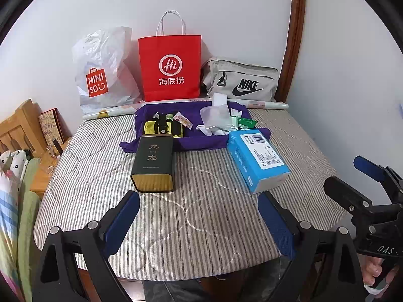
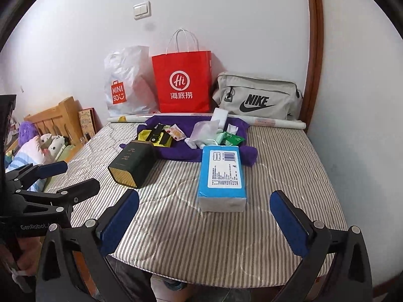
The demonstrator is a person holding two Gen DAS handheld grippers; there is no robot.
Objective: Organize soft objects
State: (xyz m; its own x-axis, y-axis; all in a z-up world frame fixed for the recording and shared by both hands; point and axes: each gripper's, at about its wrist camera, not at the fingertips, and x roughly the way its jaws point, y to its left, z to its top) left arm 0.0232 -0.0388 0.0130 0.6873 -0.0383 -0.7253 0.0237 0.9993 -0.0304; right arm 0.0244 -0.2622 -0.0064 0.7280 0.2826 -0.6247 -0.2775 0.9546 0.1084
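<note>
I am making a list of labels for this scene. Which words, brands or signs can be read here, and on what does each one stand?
"MINISO": white plastic bag.
"Hi" and "海底捞": red paper bag.
"NIKE" with swoosh: grey pouch.
"九龙": dark tin.
"DAS": right tongs handle.
"GenRobot.A": left tongs handle.
Blue tissue pack: barcode and print too small to read.

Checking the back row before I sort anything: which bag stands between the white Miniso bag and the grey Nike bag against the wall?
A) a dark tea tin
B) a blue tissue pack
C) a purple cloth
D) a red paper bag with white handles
D: the red paper bag stands upright at the wall, with the white Miniso bag on one side and the grey Nike bag on the other.
</note>
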